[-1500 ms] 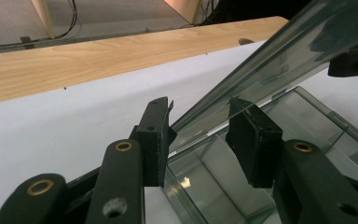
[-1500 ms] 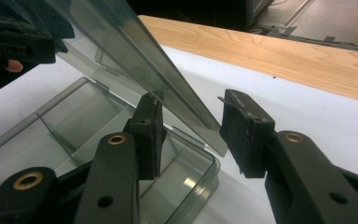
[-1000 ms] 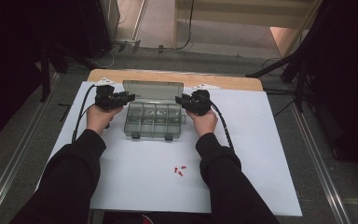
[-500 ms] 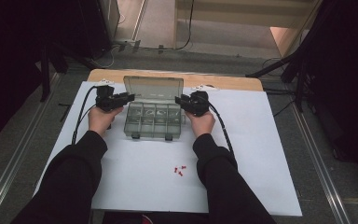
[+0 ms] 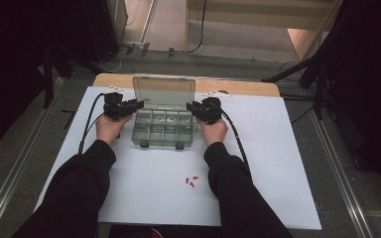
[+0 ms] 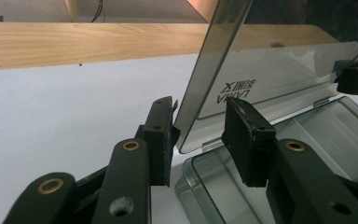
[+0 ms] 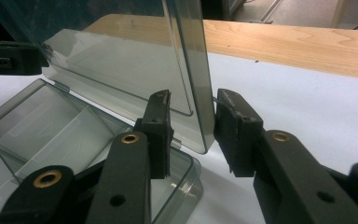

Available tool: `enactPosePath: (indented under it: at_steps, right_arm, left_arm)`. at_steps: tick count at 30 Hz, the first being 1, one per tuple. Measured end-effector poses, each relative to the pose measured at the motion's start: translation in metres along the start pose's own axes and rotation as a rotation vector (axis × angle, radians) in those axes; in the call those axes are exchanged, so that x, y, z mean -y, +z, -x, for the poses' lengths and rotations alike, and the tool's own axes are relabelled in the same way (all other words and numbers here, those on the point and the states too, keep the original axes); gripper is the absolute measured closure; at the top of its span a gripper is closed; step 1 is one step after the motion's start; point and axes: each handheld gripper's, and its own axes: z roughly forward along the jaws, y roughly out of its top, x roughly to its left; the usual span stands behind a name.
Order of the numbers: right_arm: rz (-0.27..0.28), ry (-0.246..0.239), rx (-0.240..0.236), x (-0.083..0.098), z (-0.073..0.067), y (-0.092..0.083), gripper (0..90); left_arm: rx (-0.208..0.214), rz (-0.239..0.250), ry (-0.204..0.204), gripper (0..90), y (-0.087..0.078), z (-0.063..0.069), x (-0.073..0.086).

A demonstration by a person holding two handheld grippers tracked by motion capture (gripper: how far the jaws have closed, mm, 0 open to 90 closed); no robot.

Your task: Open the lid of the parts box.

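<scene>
While you hold both grippers at the compartment box point(image 5: 162, 128), its smoky clear lid point(image 5: 164, 91) stands raised at the far side of the box, and everything else sits around that box; your left gripper point(image 5: 135, 104) is at the lid's left edge, your right gripper point(image 5: 192, 106) at its right edge, one on each side of the box. Seen from the left gripper view, the lid's edge point(image 6: 205, 84) passes between the two black jaws; the outer pad point(image 6: 161, 135) touches or nearly touches the lid's lower corner, while a gap shows between the inner pad point(image 6: 247, 137) and the lid's face; the jaws stand part-way apart with the lid between them and have just been closing; I cannot tell whether they pinch it. Seen from the right gripper view, the lid's edge point(image 7: 193, 70) again runs between the jaws; both pads sit just beside it, the outer one point(image 7: 235, 130) very near; these jaws too have just been closing, part-way apart, a firm grip not plain. Nearer to you than the box, well apart from it, a few small red pieces point(image 5: 191, 181) lie on the white sheet point(image 5: 278, 163); beyond the box a strip of wooden tabletop point(image 5: 238, 88) shows.
</scene>
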Motion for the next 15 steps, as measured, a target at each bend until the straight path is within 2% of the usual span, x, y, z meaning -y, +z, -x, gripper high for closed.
enactPosePath:
  at_steps: [6,15]
  right_arm:
    - [-0.001,0.026,0.002,0.0022,0.001,0.0027,68.8]
    - [0.005,0.024,0.02,0.0042,0.0023,0.0066,71.9]
  left_arm:
    - [-0.023,0.003,0.007,62.2,0.0034,0.0016,0.0029]
    - [-0.039,-0.004,0.024,62.2,0.0094,0.0031,0.006]
